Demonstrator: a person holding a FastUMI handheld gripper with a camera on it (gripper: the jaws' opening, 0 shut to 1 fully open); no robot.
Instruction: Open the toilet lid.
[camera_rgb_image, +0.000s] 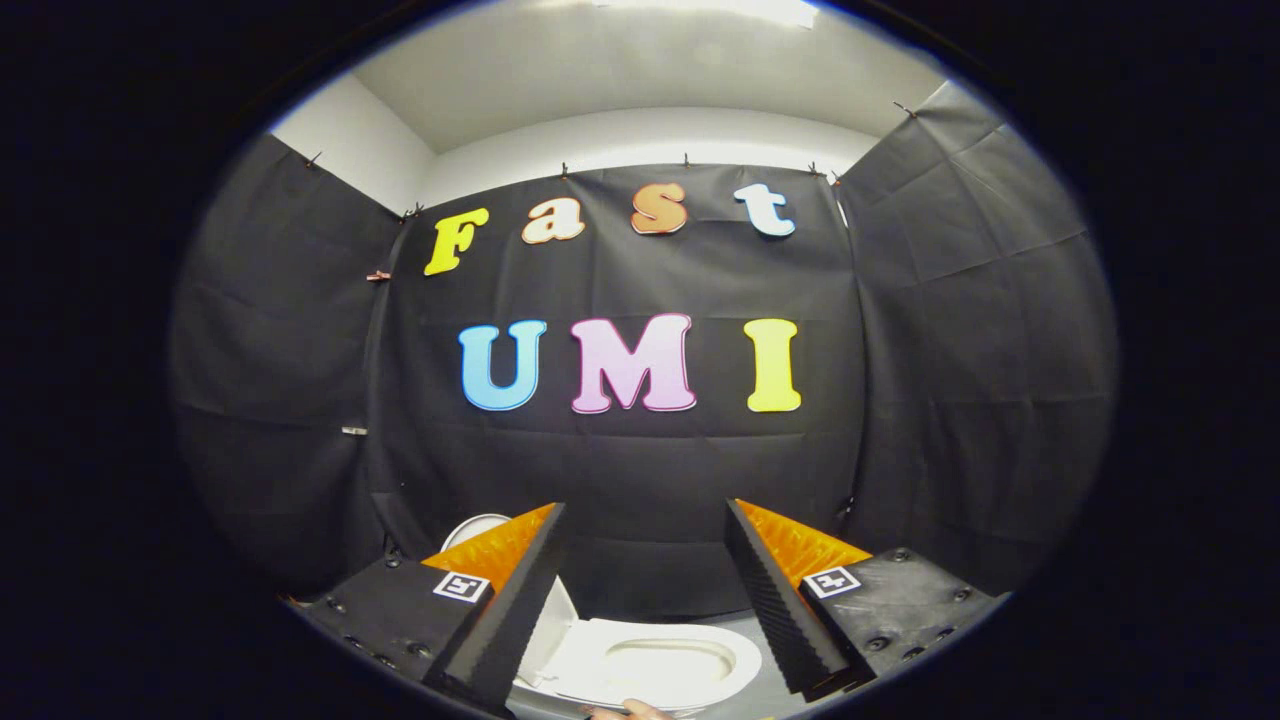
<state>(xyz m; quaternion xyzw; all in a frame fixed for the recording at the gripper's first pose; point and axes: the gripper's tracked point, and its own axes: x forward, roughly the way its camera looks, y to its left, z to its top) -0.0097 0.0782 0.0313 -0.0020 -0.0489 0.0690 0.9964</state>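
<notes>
2 fingers of the claw (645, 590) stand spread wide, gripping nothing. Below and between them lies the toilet (650, 668), its lid (478, 526) apparently already raised, peeking from behind the left finger.

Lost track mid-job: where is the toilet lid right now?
In the gripper view, the toilet lid stands raised behind the left finger, beside the seat that lies below and between the open gripper fingers, against the black cloth wall.

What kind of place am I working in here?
Probably a mock bathroom booth: a toilet sits below the open gripper with its lid raised to the side, and black cloth hangs on the walls.
</notes>
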